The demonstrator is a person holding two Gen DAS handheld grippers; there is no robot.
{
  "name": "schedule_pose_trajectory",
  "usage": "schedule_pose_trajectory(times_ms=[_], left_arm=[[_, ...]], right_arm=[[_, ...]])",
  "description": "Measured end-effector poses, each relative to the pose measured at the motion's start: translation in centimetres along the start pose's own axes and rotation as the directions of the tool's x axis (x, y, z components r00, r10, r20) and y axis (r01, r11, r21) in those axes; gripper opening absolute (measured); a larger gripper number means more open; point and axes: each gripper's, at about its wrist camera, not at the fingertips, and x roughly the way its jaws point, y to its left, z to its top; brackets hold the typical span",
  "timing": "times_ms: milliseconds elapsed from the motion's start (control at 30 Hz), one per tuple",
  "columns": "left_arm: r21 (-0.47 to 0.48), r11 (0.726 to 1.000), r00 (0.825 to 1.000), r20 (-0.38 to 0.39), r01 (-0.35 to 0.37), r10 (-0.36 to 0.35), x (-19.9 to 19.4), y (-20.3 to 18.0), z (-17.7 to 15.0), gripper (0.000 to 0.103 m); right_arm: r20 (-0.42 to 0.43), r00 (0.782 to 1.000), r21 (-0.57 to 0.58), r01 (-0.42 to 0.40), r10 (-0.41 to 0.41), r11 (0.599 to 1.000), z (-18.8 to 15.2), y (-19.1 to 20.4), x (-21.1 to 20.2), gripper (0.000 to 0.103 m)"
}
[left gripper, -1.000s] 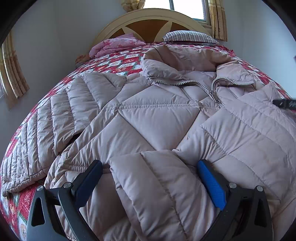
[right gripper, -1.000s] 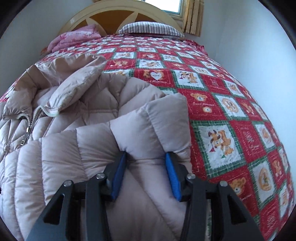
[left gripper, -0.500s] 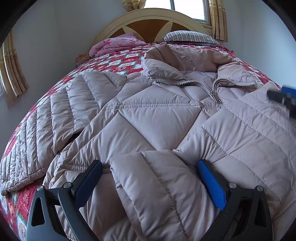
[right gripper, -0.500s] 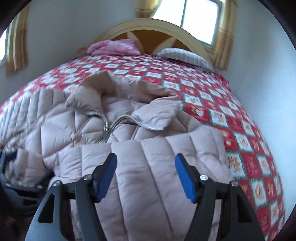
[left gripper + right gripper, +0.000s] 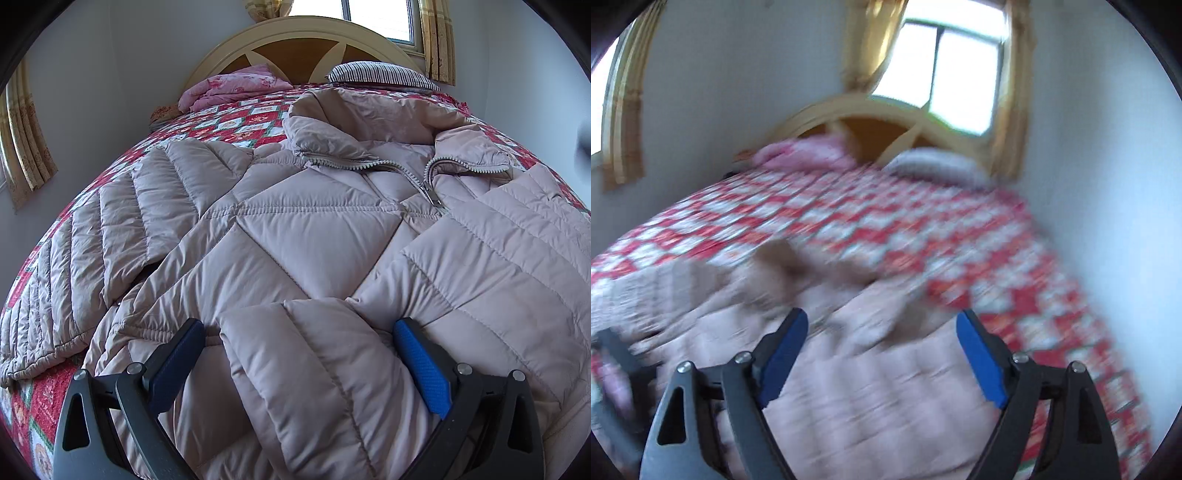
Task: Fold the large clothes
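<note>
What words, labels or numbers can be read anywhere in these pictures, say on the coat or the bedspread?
None can be read.
Puffer coat: no label, brand tag or print shows on its visible side.
Patchwork quilt: its squares hold small pictures; any lettering is too small to read, and the right wrist view is motion-blurred.
Striped pillow and pink bedding: pattern only.

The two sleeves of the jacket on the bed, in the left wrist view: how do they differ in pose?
The left-hand sleeve lies spread outward on the quilt, beside the jacket body; the right-hand sleeve is folded inward, lying across the front. The left-hand sleeve's cuff reaches the bed's edge; the right-hand one ends near the left gripper. Both are the same pale pink quilted fabric.
</note>
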Motion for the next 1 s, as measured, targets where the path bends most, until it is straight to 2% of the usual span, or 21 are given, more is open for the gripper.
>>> schedule_pose_trajectory(times_ms=[33, 100, 167, 233, 333, 500, 700, 833, 900, 1000], left_arm=[[0.000, 1.000, 1.000, 0.000, 0.000, 0.000, 0.0, 0.0, 0.0, 0.102], [0.000, 1.000, 1.000, 0.000, 0.000, 0.000, 0.0, 0.0, 0.0, 0.102], [0.002, 1.000, 1.000, 0.000, 0.000, 0.000, 0.0, 0.0, 0.0, 0.102], [0.004, 1.000, 1.000, 0.000, -0.002, 0.002, 0.0, 0.0, 0.0, 0.102], [0.005, 1.000, 1.000, 0.000, -0.002, 0.002, 0.0, 0.0, 0.0, 0.102], [0.008, 1.000, 1.000, 0.002, -0.006, 0.006, 0.0, -0.1, 0.1, 0.102], [0.003, 1.000, 1.000, 0.002, -0.002, 0.002, -0.1, -0.1, 0.1, 0.102], [-0.029, 0.998, 0.999, -0.021, 0.048, -0.048, 0.0, 0.7, 0.5, 0.102], [-0.059, 0.996, 0.997, -0.021, 0.067, -0.069, -0.7, 1.7, 0.7, 0.102], [-0.085, 0.995, 0.998, 0.001, 0.056, -0.057, -3.0, 3.7, 1.4, 0.102]], right_arm=[[-0.042, 0.999, 0.022, -0.023, 0.024, 0.999, -1.0, 0.5, 0.7, 0.083], [-0.128, 0.989, 0.089, -0.065, 0.076, 0.994, -3.7, 1.2, 2.7, 0.072], [-0.211, 0.973, 0.136, -0.064, 0.092, 0.989, -6.3, 1.4, 5.4, 0.058], [-0.253, 0.962, 0.172, -0.060, 0.103, 0.983, -8.0, 0.9, 7.0, 0.055], [-0.258, 0.962, 0.182, -0.037, 0.084, 0.983, -9.0, 0.0, 7.9, 0.056], [-0.268, 0.963, 0.111, 0.003, 0.027, 0.994, -9.7, 1.0, 8.5, 0.057], [-0.265, 0.964, 0.107, 0.006, 0.023, 0.994, -10.0, 1.3, 8.5, 0.057], [-0.259, 0.965, 0.114, 0.002, 0.028, 0.994, -10.2, 1.4, 8.4, 0.058], [-0.259, 0.965, 0.120, -0.004, 0.035, 0.993, -10.2, 1.3, 8.5, 0.059], [-0.259, 0.965, 0.131, -0.013, 0.047, 0.991, -10.2, 1.1, 8.6, 0.059]])
